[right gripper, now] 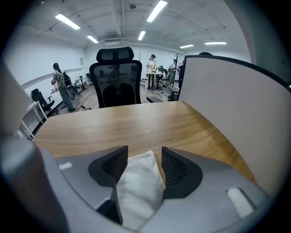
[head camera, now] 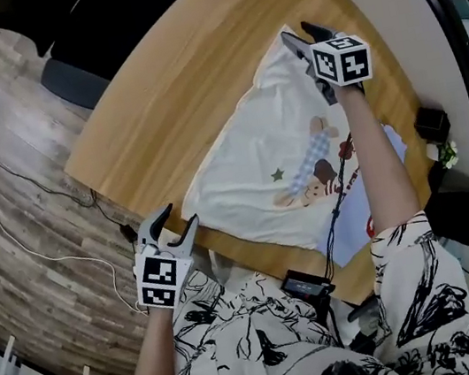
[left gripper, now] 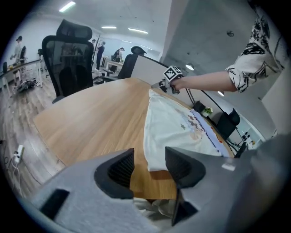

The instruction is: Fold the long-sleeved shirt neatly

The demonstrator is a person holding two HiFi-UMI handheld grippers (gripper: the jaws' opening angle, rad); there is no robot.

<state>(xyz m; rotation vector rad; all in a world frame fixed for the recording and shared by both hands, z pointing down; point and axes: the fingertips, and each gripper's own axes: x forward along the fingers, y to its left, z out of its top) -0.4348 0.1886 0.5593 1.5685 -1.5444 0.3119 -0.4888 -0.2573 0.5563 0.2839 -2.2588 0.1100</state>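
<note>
A white long-sleeved shirt (head camera: 249,166) with a cartoon print lies spread on the wooden table (head camera: 175,103). My left gripper (head camera: 179,217) hangs at the table's near edge, just short of the shirt's near corner (left gripper: 157,159). Its jaws stand open with nothing between them, as the left gripper view (left gripper: 150,169) shows. My right gripper (head camera: 299,36) is at the shirt's far end. In the right gripper view (right gripper: 144,157) its jaws stand apart with a white fold of the shirt (right gripper: 141,182) lying between them; the pads do not press on it. The left gripper view also catches the right gripper (left gripper: 166,85).
A pale blue cloth (head camera: 355,233) lies under the shirt's right side. A black device (head camera: 303,283) with a cable sits at the near table edge, a black object (head camera: 431,122) at the right. A black office chair (right gripper: 117,77) stands beyond the table, a white partition (right gripper: 236,100) beside it.
</note>
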